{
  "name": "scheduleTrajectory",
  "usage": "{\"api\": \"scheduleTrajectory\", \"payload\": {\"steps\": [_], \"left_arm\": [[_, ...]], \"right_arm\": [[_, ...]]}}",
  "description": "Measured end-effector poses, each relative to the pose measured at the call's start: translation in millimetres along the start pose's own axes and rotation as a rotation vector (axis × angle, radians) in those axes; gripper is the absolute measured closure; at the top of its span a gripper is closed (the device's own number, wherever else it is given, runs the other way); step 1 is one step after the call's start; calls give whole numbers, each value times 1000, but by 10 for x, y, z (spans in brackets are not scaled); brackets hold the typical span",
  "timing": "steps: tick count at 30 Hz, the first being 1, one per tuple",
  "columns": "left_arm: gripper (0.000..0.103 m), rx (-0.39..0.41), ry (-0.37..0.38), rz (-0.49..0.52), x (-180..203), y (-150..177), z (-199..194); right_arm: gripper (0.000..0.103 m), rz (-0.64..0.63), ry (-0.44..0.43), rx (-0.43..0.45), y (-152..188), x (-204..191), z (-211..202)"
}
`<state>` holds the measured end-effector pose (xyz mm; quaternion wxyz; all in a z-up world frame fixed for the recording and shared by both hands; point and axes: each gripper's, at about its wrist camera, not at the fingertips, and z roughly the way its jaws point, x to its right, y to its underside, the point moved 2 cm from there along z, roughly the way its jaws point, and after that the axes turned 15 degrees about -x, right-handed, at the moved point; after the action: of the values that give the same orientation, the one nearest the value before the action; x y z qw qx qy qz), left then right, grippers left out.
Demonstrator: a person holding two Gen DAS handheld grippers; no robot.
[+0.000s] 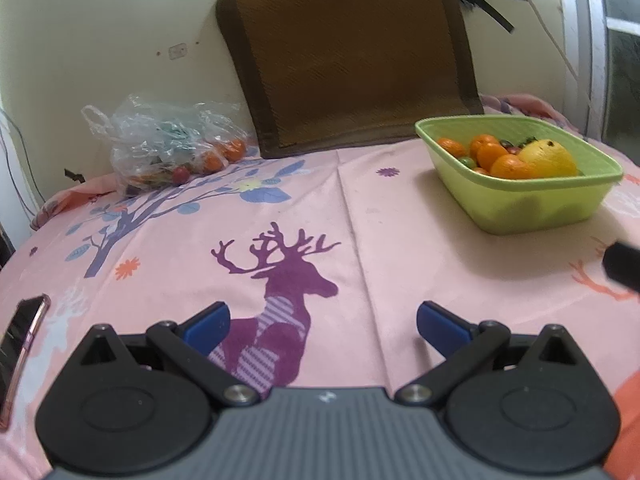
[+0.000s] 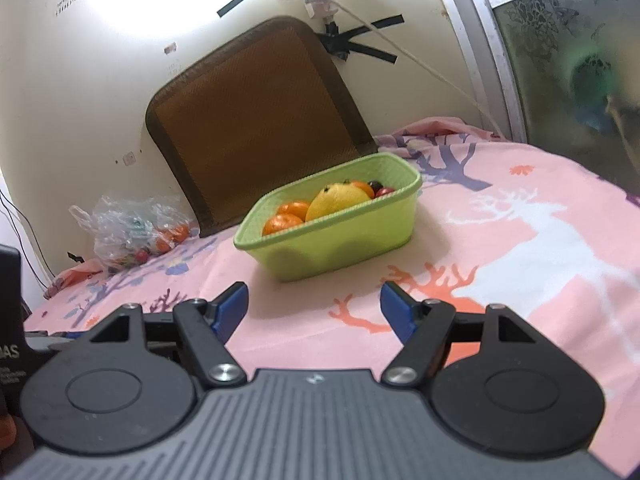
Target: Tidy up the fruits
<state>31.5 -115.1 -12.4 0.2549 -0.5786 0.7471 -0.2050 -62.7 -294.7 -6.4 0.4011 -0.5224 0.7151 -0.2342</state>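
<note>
green basket (image 2: pixel 332 236) w/ fruit upright, long axis toward wall; left gripper (image 1: pixel 323 326) & right gripper (image 2: pixel 313 306) wide apart, empty.

The left hand-held gripper (image 1: pixel 323 326) is spread wide, its blue-padded fingers (image 1: pixel 208 327) well apart with nothing between them. The right hand-held gripper (image 2: pixel 313 309) matches it — blue fingertips (image 2: pixel 394 307) parted and empty, both held low and level.
</note>
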Motion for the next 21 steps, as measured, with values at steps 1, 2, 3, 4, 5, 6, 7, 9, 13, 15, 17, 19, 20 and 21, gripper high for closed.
{"api": "scheduleTrajectory", "payload": {"steps": [1,2,3,4,5,6,7,9,13,15,17,19,20,21], "left_arm": [[0,-8,-1,9,17,-6,-23],[0,-16,5,16,27,-14,-50],[0,-23,14,19,39,-14,-73],[0,-30,24,21,43,-16,-92],[0,-37,33,22,50,-14,-108],[0,-41,40,23,52,-12,-125],[0,-40,45,24,55,-8,-147],[0,-30,39,24,69,3,-186],[0,2,19,18,69,14,-271],[0,18,10,10,63,17,-316],[0,28,8,7,62,17,-342],[0,30,8,9,66,17,-357],[0,30,7,10,69,18,-360],[0,31,5,10,69,18,-360]], "right_arm": [[28,3,-4,3,-13,8,-34],[28,5,-8,3,-27,20,-61],[28,6,-11,4,-34,23,-88],[28,9,-16,5,-35,21,-115],[28,10,-21,6,-31,21,-134],[28,9,-26,7,-27,16,-149],[28,5,-29,8,-16,1,-163],[28,-5,-34,8,-3,-10,-185],[28,-16,-45,7,14,-29,-211],[28,-18,-47,9,19,-35,-222],[28,-18,-49,9,25,-33,-229],[28,-18,-51,7,34,-35,-234],[28,-18,-52,7,40,-36,-238],[28,-19,-52,7,44,-38,-240]]}}
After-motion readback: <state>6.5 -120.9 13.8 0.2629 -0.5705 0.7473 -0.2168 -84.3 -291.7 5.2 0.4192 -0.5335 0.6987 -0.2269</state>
